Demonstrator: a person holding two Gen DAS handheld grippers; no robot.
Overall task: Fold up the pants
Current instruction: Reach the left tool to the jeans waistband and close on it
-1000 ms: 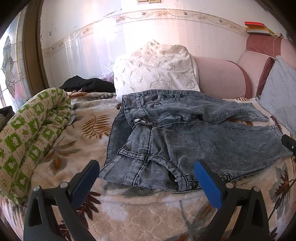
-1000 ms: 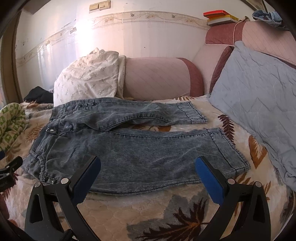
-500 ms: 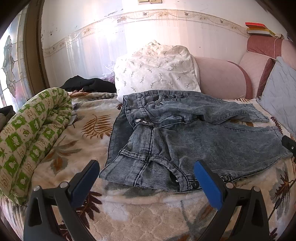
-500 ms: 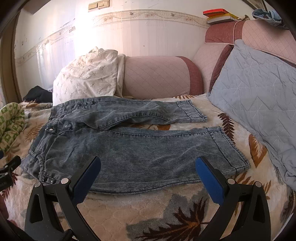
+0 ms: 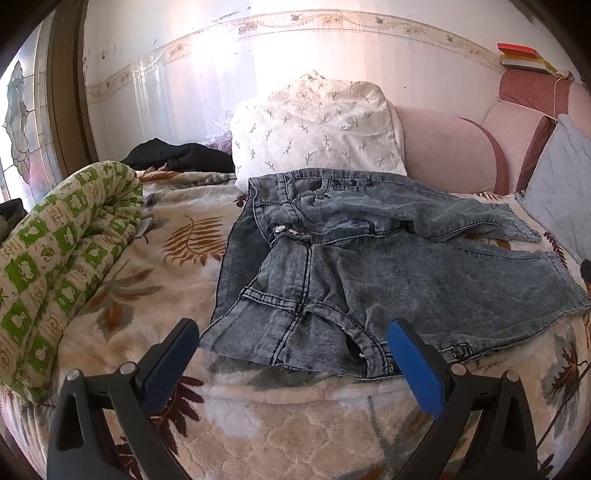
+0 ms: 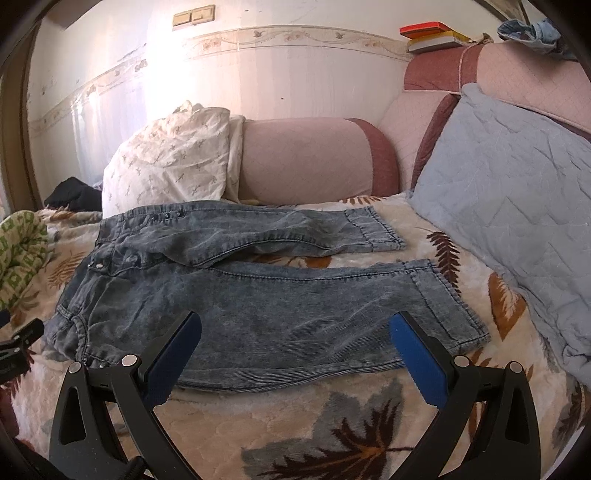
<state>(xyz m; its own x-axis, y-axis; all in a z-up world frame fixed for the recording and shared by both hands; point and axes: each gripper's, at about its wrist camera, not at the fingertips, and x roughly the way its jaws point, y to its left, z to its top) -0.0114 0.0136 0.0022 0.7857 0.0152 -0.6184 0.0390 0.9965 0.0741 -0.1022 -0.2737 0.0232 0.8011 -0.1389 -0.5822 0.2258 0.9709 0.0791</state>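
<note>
Left wrist view: low over the bed's [image 5: 295,424] near edge, facing the waistband end of the pants [image 5: 369,280]. Right wrist view: same edge, further right, facing the leg hems. Both 2 views share the pants [image 6: 295,310], white pillow [image 5: 317,125] and far wall.

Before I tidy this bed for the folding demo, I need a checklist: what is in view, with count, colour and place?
Acid-washed denim pants: one, blue-grey, spread flat on bed.
Plush leaf-print blanket: one, cream and brown, under pants.
Sprig-print pillow: one, white, behind waistband.
Rolled checked quilt: one, green and cream, far left.
Quilted cushion: one, pale blue, right.
Padded headboard: one, pink, rear.
Dark garment: one, black, back left.
Books: stack, red and yellow, atop headboard.
Left gripper: blue pads, open, near waistband.
Right gripper: blue pads, open, near leg.
</note>
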